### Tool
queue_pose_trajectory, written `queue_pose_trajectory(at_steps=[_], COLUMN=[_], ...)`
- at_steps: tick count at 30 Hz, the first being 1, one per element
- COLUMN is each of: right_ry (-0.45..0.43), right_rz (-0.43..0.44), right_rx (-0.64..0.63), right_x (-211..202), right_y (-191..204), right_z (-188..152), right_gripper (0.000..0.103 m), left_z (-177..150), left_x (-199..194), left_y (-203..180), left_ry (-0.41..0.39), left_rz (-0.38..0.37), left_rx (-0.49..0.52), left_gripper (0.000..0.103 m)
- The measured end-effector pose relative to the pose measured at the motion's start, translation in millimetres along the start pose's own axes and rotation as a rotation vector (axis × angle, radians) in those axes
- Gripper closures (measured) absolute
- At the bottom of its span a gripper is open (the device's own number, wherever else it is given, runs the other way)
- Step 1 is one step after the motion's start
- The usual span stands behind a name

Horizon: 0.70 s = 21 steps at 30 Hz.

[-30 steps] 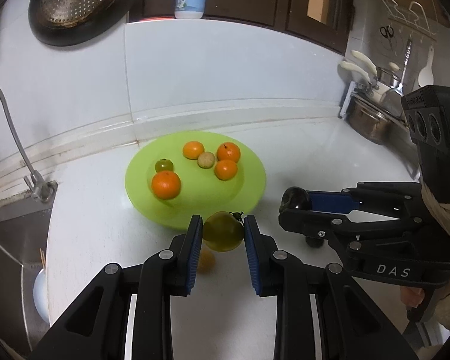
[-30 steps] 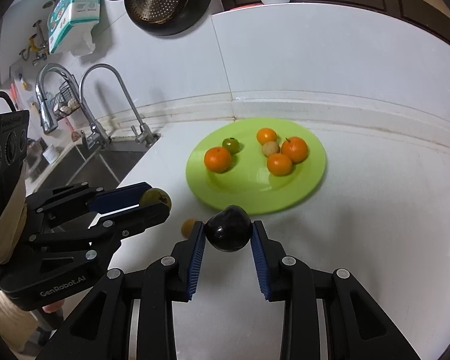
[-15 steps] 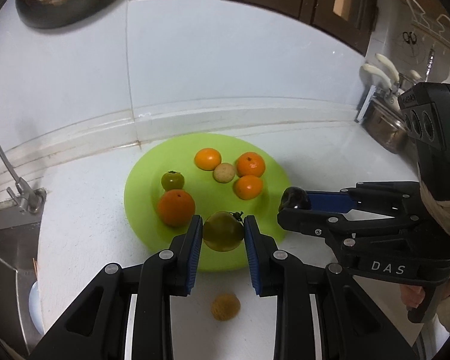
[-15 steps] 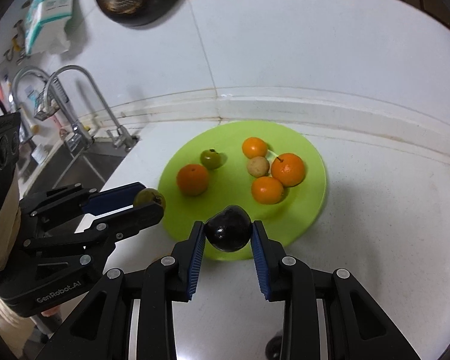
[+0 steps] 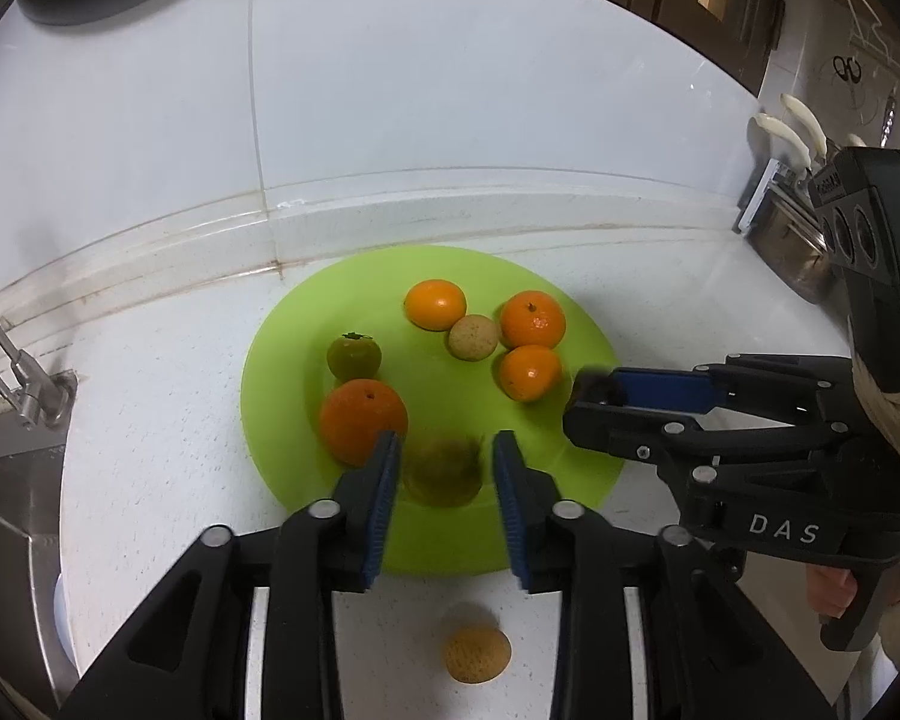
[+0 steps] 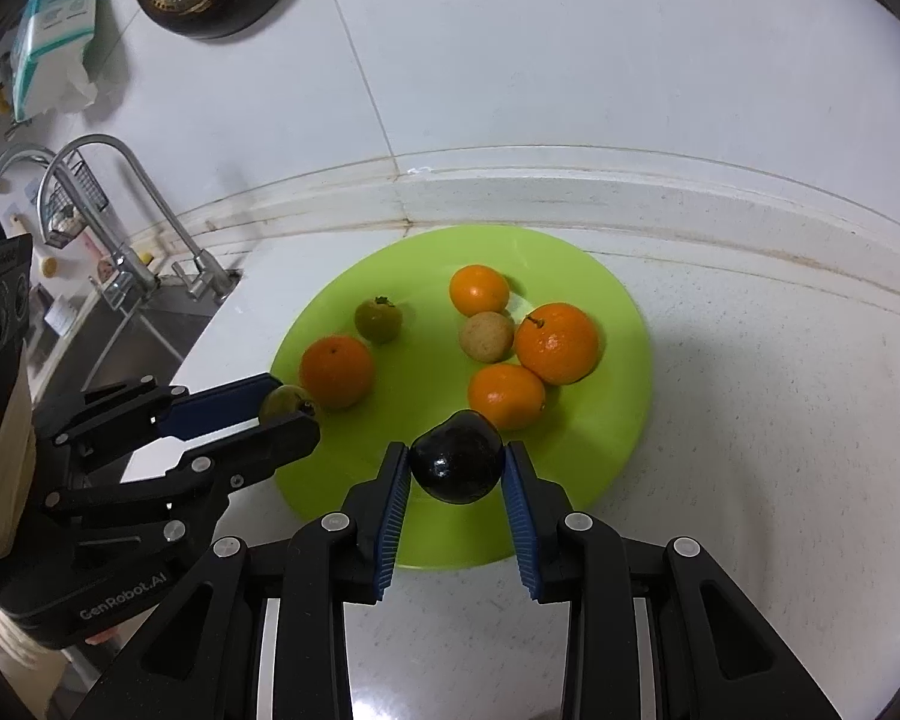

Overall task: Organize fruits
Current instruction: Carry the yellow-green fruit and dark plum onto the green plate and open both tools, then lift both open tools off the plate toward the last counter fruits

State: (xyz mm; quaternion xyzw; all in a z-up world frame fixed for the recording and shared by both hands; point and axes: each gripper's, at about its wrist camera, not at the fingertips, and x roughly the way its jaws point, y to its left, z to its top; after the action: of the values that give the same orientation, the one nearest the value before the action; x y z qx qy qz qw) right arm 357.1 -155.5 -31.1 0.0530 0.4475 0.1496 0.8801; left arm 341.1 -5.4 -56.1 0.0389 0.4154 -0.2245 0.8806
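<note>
Left wrist view: the left gripper (image 5: 444,471) is opening, and the blurred green fruit (image 5: 443,471) between its pads looks released, dropping to the green plate (image 5: 282,408). It could roll off the near rim — a tan fruit (image 5: 477,651) already lies on the counter.

Right wrist view: the right gripper (image 6: 456,468) clasps a dark fruit (image 6: 457,464) above the plate's near edge. A second ago both grippers hung short of the plate, the green fruit firmly clamped.
</note>
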Motion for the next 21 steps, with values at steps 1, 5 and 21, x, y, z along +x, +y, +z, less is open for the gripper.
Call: queue_pose_trajectory(at_steps=[1,5,21], right_ry=[-0.001,-0.021,-0.145], right_rz=[-0.003,-0.026,-0.163], right_rx=[0.005,0.004,0.013], right_x=[0,-7,-77], right_y=[-1,-2,17], right_z=[1,0,-36], right_gripper=[0.063,0.057,0.041], left_z=[0,-1,-18], left_x=[-1,-10,-86], left_y=[1,-1,-21], left_ry=[-0.003,-0.020,-0.132], left_rz=[0.006,0.046,0.144], left_rx=[-0.001,0.007,0.013], left_gripper=[0.064,0.062,0.035])
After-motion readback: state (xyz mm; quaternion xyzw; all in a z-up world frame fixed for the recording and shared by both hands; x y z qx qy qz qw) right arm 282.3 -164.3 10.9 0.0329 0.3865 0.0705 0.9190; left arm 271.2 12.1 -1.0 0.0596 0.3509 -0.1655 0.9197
